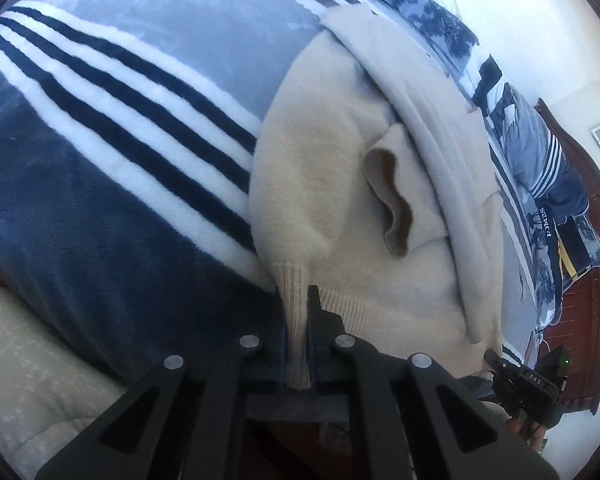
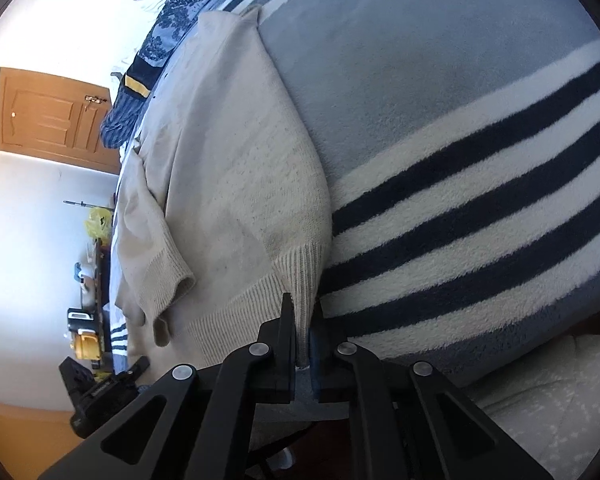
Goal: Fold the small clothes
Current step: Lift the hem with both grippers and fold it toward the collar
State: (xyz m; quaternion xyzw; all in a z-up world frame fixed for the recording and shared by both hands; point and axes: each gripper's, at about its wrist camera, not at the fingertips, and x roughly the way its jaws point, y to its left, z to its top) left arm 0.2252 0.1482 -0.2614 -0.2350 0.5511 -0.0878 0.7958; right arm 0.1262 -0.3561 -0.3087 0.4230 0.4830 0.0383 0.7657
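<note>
A cream knit sweater (image 1: 324,184) lies flat on a blue blanket with navy and white stripes (image 1: 112,92). My left gripper (image 1: 298,300) is shut on one ribbed hem corner (image 1: 294,308) of the sweater, which runs down between the pads. A sleeve cuff (image 1: 396,208) lies folded over the sweater's body. In the right wrist view the same sweater (image 2: 236,168) stretches away, and my right gripper (image 2: 302,308) is shut on the other ribbed hem corner (image 2: 300,276). A sleeve (image 2: 156,260) lies folded across the left side there.
The striped blanket (image 2: 460,160) covers the bed. A patterned pillow (image 2: 156,52) lies at the bed's far end. A quilted cream cover (image 1: 28,352) hangs at the bed's near edge. A wooden door (image 2: 52,116) and a cluttered shelf (image 2: 88,312) stand beyond. The other gripper (image 1: 528,384) shows low right.
</note>
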